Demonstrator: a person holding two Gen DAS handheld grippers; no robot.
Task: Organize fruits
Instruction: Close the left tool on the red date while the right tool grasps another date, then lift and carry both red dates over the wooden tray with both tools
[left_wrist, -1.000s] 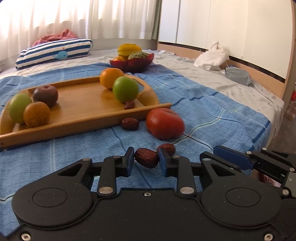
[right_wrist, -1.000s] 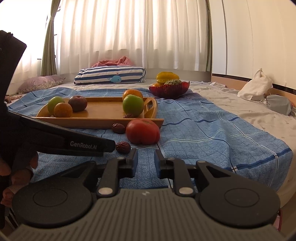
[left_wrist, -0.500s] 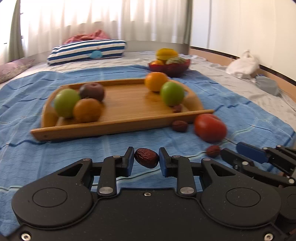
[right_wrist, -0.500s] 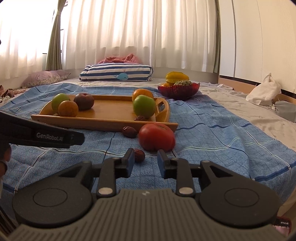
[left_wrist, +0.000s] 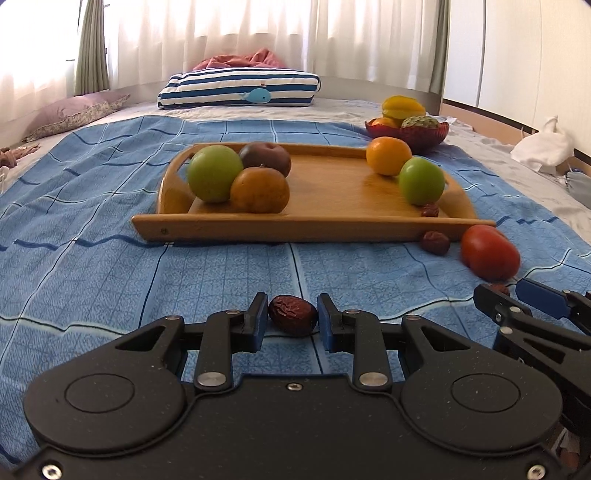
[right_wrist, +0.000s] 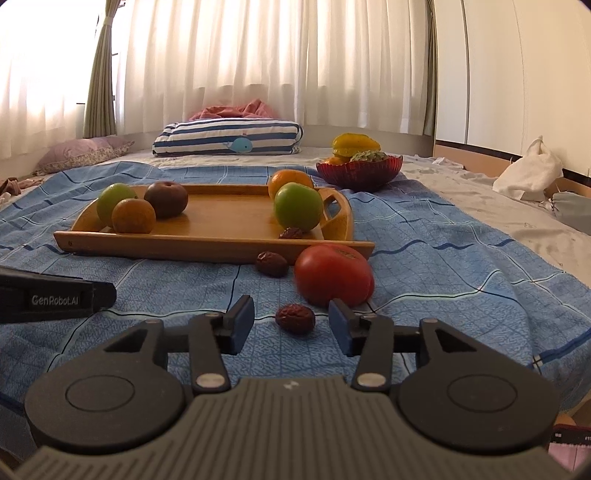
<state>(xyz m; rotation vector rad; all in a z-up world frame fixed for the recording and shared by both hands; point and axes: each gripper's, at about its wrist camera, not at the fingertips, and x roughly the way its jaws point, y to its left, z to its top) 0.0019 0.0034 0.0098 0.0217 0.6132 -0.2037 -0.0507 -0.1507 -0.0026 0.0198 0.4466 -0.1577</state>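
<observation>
Bowl (right_wrist: 360, 173) contents partly hidden. Dried dates: four. Left gripper (left_wrist: 292, 319) clamps one date (left_wrist: 292, 315); right gripper (right_wrist: 291, 325) spread wide around another (right_wrist: 295, 318). Tray (right_wrist: 221, 243): five round fruits.

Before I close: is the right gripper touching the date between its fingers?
Apart. The right wrist view shows the right gripper open, blue blanket visible on both sides of the date.

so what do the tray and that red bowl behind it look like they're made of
Tray: looks like wood or bamboo, honey-coloured with faint grain and a smooth satin sheen. Red bowl: probably glass or clear plastic, since it is translucent with a ribbed, scalloped wall; which one can't be told.
</observation>
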